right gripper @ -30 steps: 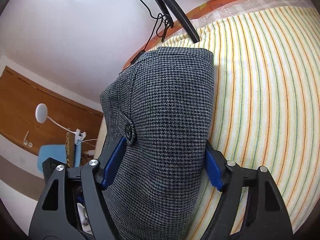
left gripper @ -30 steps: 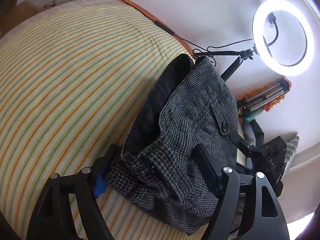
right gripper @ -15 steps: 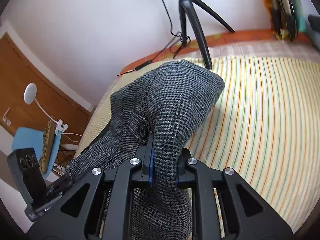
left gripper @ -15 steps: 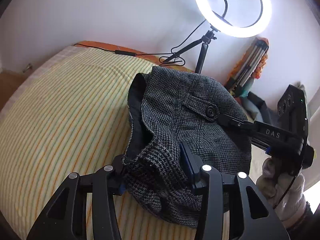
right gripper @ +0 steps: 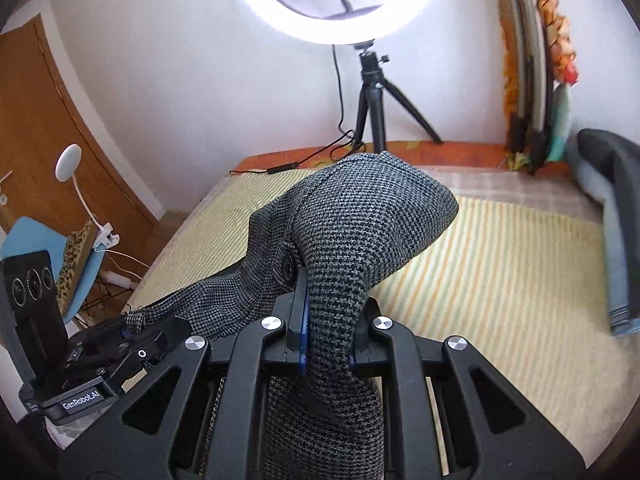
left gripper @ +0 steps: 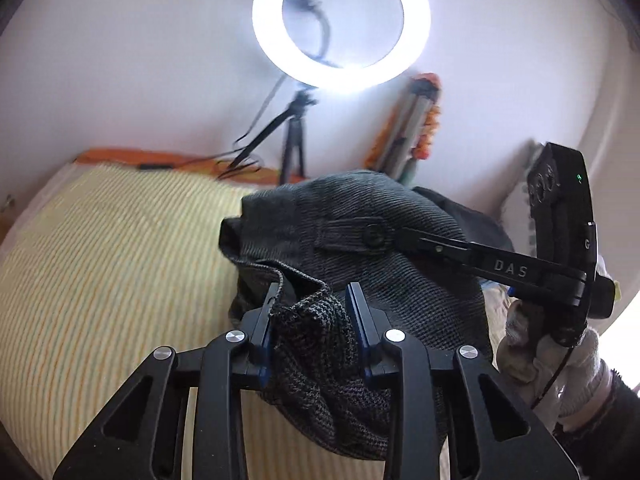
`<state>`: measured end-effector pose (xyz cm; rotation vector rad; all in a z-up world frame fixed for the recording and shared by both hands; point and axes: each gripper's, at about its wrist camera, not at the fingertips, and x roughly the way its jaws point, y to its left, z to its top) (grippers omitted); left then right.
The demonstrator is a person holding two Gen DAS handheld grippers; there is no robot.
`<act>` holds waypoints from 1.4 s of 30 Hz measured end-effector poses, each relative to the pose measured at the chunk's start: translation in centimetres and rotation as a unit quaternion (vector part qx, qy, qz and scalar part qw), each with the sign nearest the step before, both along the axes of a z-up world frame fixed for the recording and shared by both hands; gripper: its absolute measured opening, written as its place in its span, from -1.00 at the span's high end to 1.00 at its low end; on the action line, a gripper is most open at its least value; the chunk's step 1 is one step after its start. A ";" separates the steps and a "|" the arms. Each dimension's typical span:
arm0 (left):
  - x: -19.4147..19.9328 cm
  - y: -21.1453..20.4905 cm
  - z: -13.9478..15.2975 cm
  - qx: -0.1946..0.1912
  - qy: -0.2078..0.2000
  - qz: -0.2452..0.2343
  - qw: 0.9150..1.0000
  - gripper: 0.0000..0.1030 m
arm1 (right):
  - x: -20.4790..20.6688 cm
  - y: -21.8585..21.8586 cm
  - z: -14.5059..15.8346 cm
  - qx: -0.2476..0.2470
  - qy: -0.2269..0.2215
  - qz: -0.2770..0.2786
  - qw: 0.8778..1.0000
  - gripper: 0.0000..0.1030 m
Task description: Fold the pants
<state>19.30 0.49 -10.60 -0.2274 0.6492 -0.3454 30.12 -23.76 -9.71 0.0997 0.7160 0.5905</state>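
Grey houndstooth pants [left gripper: 376, 264] with a black button [left gripper: 374, 235] hang lifted above the striped bed [left gripper: 104, 264]. My left gripper [left gripper: 314, 300] is shut on a bunched edge of the pants. My right gripper [right gripper: 326, 300] is shut on another fold of the pants [right gripper: 360, 224], beside the button [right gripper: 289, 267]. The right gripper also shows in the left wrist view [left gripper: 400, 236], and the left gripper in the right wrist view [right gripper: 132, 330], each clamped on the cloth. The lower part of the pants is hidden behind the fingers.
A ring light [right gripper: 340, 4] on a black tripod [right gripper: 372, 92] stands at the head of the bed with its cable [right gripper: 304, 160]. Folded jeans [right gripper: 612, 240] lie at the bed's right edge. A blue chair [right gripper: 44, 248] and wooden door [right gripper: 44, 120] are at left.
Both grippers have closed on the pants and lifted them off the bed. The views have tilted up toward the wall and the ring light.
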 end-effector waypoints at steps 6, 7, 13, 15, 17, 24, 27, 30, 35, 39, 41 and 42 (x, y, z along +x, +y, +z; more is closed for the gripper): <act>1.7 -2.9 -0.9 -0.032 0.027 -0.033 0.999 0.56 | -0.9 -3.1 1.2 -0.037 -0.023 -0.020 0.999 0.73; 1.8 -3.3 -0.8 -0.031 0.028 -0.036 0.998 0.57 | -1.0 -3.6 1.4 -0.043 -0.029 -0.021 0.998 0.74; 1.9 -6.7 0.6 -0.033 0.009 -0.064 0.997 0.57 | -0.8 -7.0 3.1 -0.055 -0.048 -0.030 0.997 0.74; 2.6 -8.1 1.2 -0.035 0.003 -0.071 0.997 0.58 | -0.7 -8.0 4.3 -0.065 -0.061 -0.035 0.995 0.74; 3.3 -9.3 2.0 -0.038 -0.004 -0.079 0.996 0.58 | -0.6 -8.9 5.5 -0.080 -0.075 -0.039 0.993 0.74; 6.9 -15.6 6.0 -0.039 -0.048 -0.106 0.992 0.58 | 2.3 -15.3 10.5 -0.092 -0.111 -0.068 0.987 0.74; 9.4 -18.6 7.1 -0.049 -0.053 -0.117 0.990 0.58 | 4.3 -18.6 11.9 -0.094 -0.119 -0.078 0.985 0.74; 11.7 -21.8 7.6 -0.056 -0.059 -0.126 0.989 0.58 | 6.8 -21.6 12.8 -0.106 -0.121 -0.088 0.983 0.74; 15.0 -26.9 7.6 -0.053 -0.072 -0.135 0.987 0.58 | 10.9 -26.6 13.4 -0.126 -0.129 -0.084 0.980 0.74; 16.8 -30.7 5.7 -0.067 -0.059 -0.130 0.987 0.58 | 13.8 -30.4 11.5 -0.137 -0.119 -0.070 0.981 0.74; 17.2 -32.2 4.2 -0.060 -0.051 -0.124 0.989 0.58 | 15.4 -32.3 9.8 -0.127 -0.096 -0.067 0.985 0.74; 17.6 -33.0 3.0 -0.061 -0.039 -0.122 0.990 0.58 | 16.5 -33.6 8.5 -0.116 -0.076 -0.064 0.988 0.74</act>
